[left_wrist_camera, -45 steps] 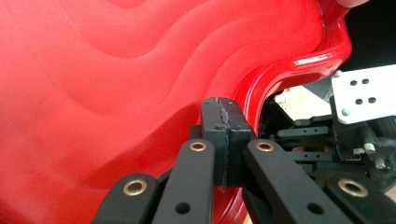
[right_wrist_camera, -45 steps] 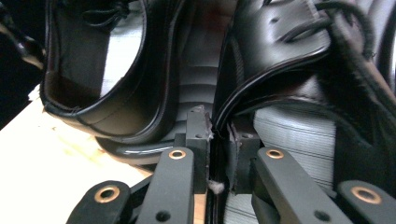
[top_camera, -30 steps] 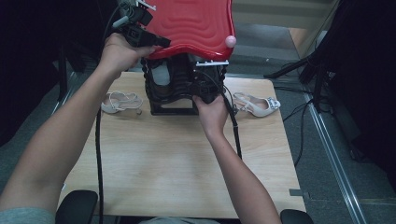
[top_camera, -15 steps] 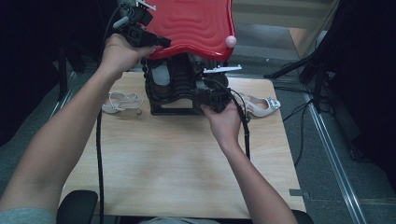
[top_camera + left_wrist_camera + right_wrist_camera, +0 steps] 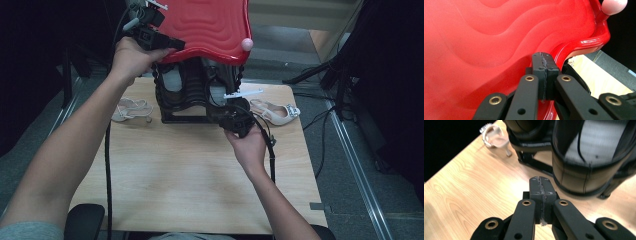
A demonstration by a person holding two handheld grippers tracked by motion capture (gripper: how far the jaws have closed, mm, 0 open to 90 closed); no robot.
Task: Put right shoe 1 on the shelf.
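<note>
Risk: left claw (image 5: 543, 75) pinched together at red lid (image 5: 210, 27) edge — lid might slip, drop onto black rack (image 5: 195, 95). Right claw (image 5: 541, 192) had just closed, empty, near bench's (image 5: 190, 185) far edge.

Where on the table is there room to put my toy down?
The near half of the wooden table, between the two forearms and toward the near edge, lies bare. The far edge is crowded: the black rack under the red lid, a sandal at its left, another sandal at its right, beside the right tool.
</note>
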